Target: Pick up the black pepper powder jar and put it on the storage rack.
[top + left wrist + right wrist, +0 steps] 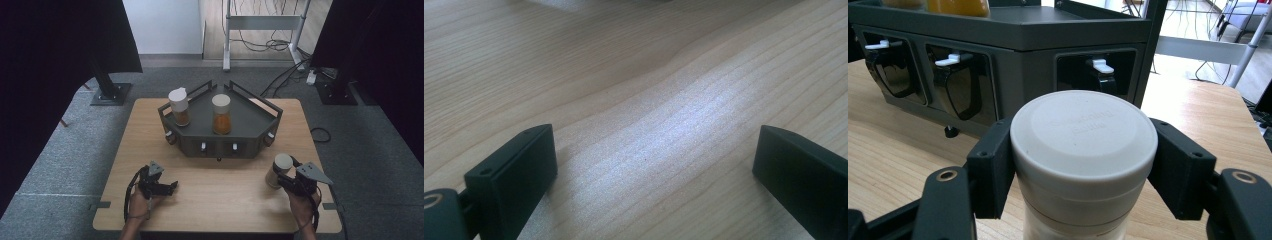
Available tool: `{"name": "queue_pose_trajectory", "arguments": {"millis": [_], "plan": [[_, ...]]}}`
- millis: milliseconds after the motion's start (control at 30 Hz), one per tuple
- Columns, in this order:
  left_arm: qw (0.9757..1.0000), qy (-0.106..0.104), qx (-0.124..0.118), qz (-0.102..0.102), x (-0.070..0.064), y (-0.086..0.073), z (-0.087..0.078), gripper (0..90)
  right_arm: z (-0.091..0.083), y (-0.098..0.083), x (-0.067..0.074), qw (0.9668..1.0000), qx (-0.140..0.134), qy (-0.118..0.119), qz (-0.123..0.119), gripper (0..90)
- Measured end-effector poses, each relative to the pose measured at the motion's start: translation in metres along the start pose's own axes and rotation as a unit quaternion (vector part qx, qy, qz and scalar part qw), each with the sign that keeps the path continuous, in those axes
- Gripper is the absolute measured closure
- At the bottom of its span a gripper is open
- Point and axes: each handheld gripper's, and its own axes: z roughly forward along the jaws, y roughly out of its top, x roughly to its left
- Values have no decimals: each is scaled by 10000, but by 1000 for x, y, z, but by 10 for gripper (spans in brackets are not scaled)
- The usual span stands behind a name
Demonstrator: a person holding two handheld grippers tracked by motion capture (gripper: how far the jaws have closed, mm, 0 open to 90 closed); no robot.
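Observation:
A pale jar with a white lid [281,167] stands upright near the table's right front edge, and my right gripper [280,178] is shut on it just below the lid. In the right gripper view the lid [1083,135] sits between the two black pads [993,170], which press on both sides of the jar. My left gripper [167,187] lies low over the table at the front left, open. In the left gripper view its jaws [654,175] stand wide apart over bare wood with nothing between them.
A dark grey angular rack [245,125] stands at the table's [210,200] far middle, holding a white-lidded jar [179,107] and an orange-filled jar [221,115]. Its front [1048,30] has small dispensers with white levers [953,60]. Stands and cables are on the floor behind.

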Motion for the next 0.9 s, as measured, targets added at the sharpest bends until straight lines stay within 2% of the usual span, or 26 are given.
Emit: {"name": "queue_pose_trajectory", "arguments": {"millis": [200, 633, 900], "plan": [[10000, 0, 0, 0, 0, 0, 0, 35, 1, 2, 2, 10000, 8, 23, -39, 333], [10000, 0, 1, 1, 0, 0, 0, 35, 1, 8, -2, 9999, -116, 80, 95, 333], [10000, 0, 0, -1, 0, 0, 0, 35, 0, 21, -2, 9998, -173, 89, 53, 333]]}}
